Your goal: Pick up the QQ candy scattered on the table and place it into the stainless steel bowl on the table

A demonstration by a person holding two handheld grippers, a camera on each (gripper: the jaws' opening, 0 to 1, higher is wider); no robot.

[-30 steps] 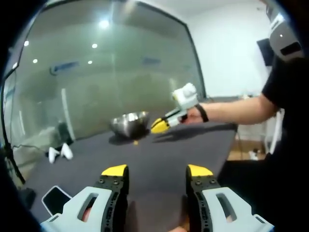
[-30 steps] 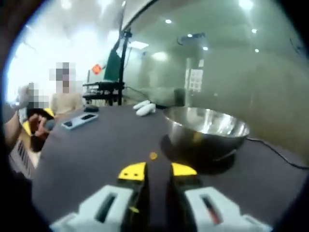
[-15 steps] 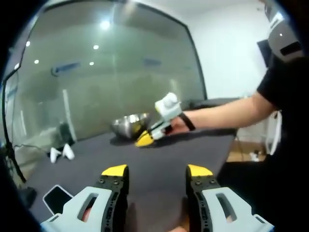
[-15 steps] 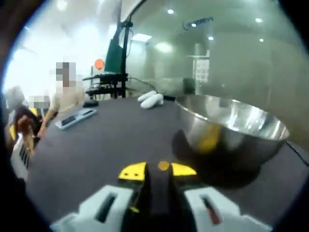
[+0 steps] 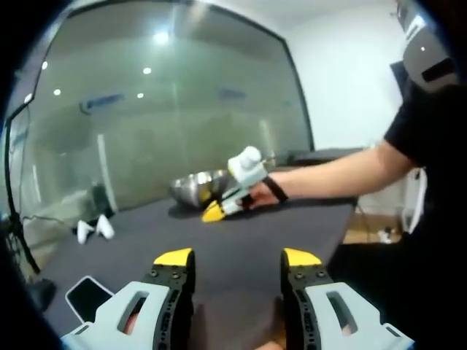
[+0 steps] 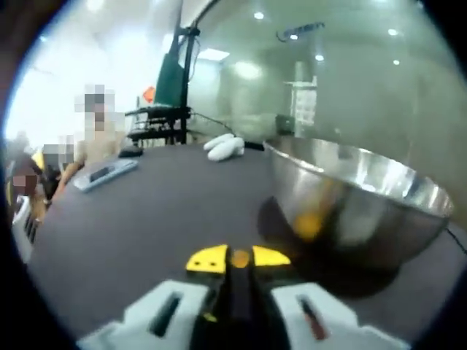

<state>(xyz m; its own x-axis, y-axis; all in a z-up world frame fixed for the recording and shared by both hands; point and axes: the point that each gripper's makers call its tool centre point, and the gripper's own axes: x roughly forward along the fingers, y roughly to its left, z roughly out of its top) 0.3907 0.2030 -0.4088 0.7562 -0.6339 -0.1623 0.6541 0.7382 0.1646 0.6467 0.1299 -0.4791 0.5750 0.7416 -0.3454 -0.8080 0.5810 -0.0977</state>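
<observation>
In the right gripper view your right gripper point(image 6: 238, 258) sits low at the bottom centre of the frame, its yellow-tipped jaws drawn in close on either side of a small orange QQ candy point(image 6: 239, 257); whether they actually pinch it you cannot tell from here. Just to the right, filling the middle right of the frame, stands the stainless steel bowl point(image 6: 365, 204) on the dark tabletop point(image 6: 146, 219), with an orange reflection on its near wall. At upper centre two white objects point(image 6: 225, 146) lie side by side on the tabletop, and a flat phone-like device point(image 6: 104, 174) lies at middle left.

In the left gripper view your left gripper point(image 5: 237, 264) is at the bottom of the frame, jaws spread wide apart with nothing between them, above the bare tabletop. At mid-frame your hand point(image 5: 264, 194) points the right gripper down at the tabletop just in front of the bowl.
</observation>
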